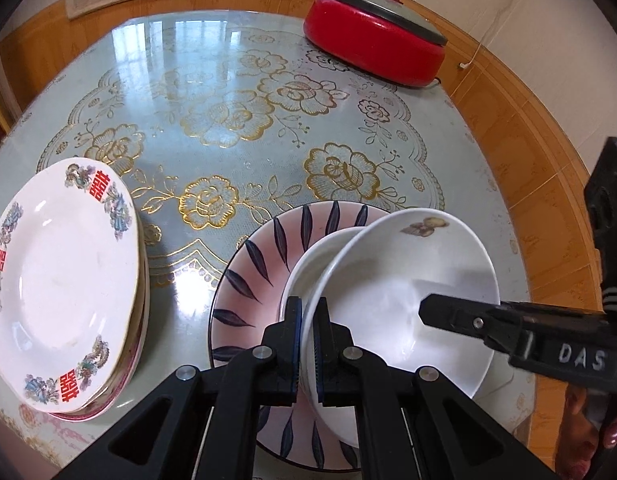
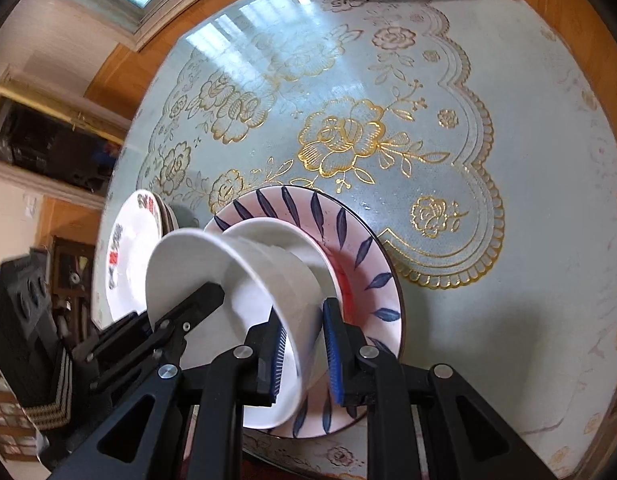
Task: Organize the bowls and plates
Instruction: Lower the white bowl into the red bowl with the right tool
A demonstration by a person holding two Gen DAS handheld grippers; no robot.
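Both grippers pinch the tilted white bowl: left gripper jaws closed on its rim, right gripper jaws gripping its side. It could slip and crack the pink plate near the counter's edge.

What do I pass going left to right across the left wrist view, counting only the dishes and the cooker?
Stack of white plates → pink leaf-pattern plate → white bowl held over it → red electric cooker, far back on the right.

Home dining room: floral-clothed table, red cooker.
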